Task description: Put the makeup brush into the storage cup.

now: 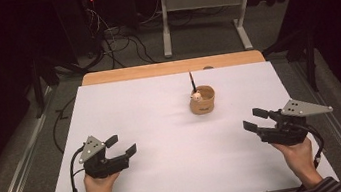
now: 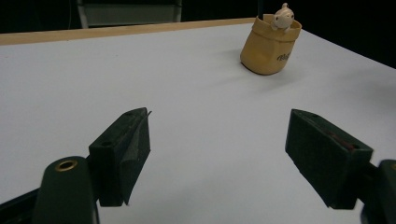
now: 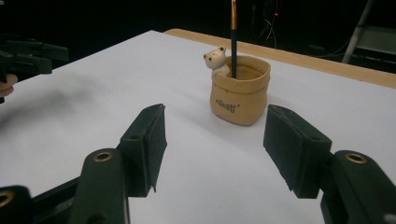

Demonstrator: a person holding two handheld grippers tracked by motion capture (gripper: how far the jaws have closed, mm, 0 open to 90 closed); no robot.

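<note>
The left gripper [image 1: 119,147] rests low over the near-left part of the table [image 1: 125,112], jaws spread wide with nothing between them; the left gripper view confirms bare white surface in the gap. Toward the far middle of the table stands the cup [image 1: 202,100], a tan soft-sided holder with a small bear [image 1: 197,95] at its rim and a dark pen [image 1: 191,80] standing upright inside it. The right gripper [image 1: 256,119] rests over the near-right part, jaws likewise wide apart and holding nothing. Both grippers are well apart from the cup, with the right one somewhat nearer. Judged from this layout, the work is at either its start or its end: the pen sits in the cup and no gripper touches anything. The pictures do not settle which. Hidden or unclear items: the lower part of the pen is concealed by the cup wall; the lettering on the cup front is too small to read; the left gripper view cuts off the top of the cup, so the pen is not discernible there; the floor beyond the table is dark
</note>
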